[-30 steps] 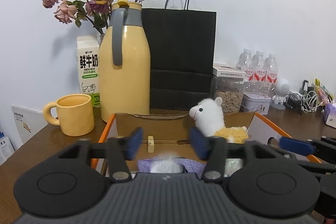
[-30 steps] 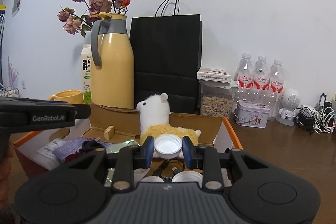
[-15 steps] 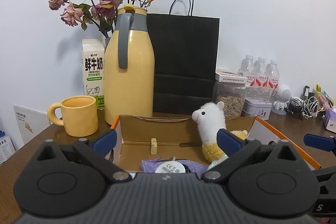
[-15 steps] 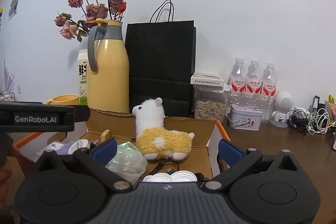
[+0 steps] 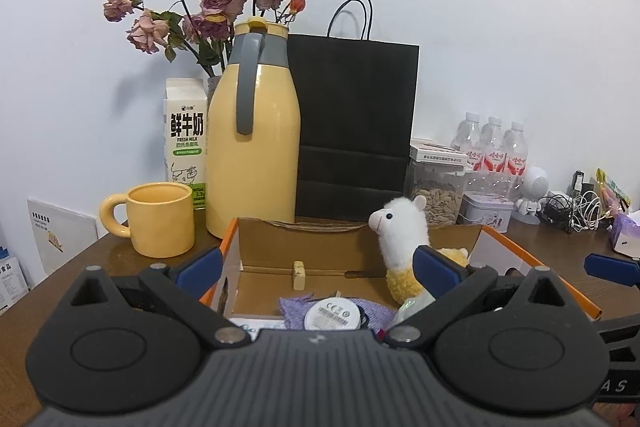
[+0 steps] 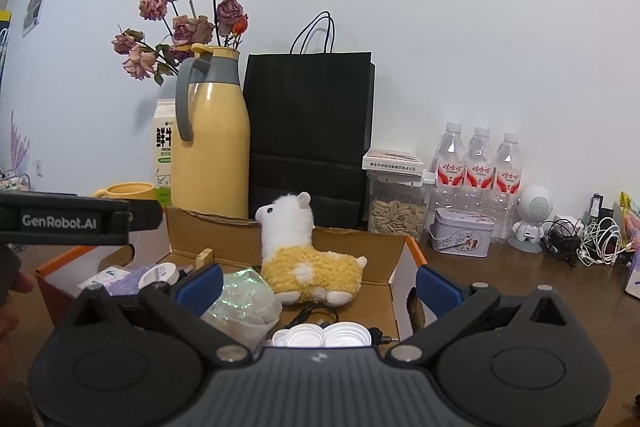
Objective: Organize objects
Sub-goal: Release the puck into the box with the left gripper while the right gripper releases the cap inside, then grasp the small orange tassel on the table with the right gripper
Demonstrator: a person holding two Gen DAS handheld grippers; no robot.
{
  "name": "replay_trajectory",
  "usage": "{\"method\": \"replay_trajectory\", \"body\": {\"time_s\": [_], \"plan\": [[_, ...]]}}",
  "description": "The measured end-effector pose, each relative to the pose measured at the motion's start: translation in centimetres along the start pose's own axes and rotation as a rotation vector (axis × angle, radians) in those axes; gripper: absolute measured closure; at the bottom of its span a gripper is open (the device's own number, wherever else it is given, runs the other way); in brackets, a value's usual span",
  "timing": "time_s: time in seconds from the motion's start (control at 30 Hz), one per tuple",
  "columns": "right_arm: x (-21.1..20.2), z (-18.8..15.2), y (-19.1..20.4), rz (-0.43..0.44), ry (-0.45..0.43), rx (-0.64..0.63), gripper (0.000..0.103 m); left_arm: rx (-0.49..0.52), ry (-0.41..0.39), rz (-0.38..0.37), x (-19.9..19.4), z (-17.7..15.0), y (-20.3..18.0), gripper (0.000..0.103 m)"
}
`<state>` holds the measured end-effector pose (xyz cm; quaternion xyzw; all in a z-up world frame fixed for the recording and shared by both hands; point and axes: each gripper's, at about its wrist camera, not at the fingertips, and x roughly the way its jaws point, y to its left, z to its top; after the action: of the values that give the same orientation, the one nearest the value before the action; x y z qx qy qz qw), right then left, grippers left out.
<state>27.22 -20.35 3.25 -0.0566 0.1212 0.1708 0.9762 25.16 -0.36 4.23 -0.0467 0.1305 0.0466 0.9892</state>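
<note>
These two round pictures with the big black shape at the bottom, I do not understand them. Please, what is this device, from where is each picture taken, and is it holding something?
There is no robot. A person holds one hand-held two-finger gripper in each hand, and each carries a wide-angle camera that looks along its fingers. The black shape is the gripper's own body.

One picture comes from the left gripper, the other from the right gripper. Both stand wide open with their blue pads apart and hold nothing.

In front of them, on a brown wooden table, is an open cardboard box with orange edges. Inside it sit a white and yellow plush alpaca, a round white disc with a printed label on a purple cloth, and two white plastic lids.

Behind the box stand a yellow thermos jug, a yellow mug, a milk carton and a black paper bag.
</note>
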Motion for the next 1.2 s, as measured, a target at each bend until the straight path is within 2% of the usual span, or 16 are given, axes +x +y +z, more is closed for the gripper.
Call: {"method": "replay_trajectory", "body": {"time_s": [0.4, 0.67, 1.2], "plan": [[-2.4, -1.7, 0.4, -0.005, 0.023, -0.022, 0.000, 0.009, 0.047, 0.012, -2.3, -2.2, 1.0, 0.000], [-5.4, -2.9, 0.7, 0.017, 0.059, -0.024, 0.000, 0.023, 0.079, 0.006, -5.5, -3.8, 1.4, 0.000], [-11.0, -5.4, 1.1, 0.052, 0.177, 0.006, 0.000, 0.015, 0.179, -0.004, -11.0, -6.0, 3.2, 0.000]]}}
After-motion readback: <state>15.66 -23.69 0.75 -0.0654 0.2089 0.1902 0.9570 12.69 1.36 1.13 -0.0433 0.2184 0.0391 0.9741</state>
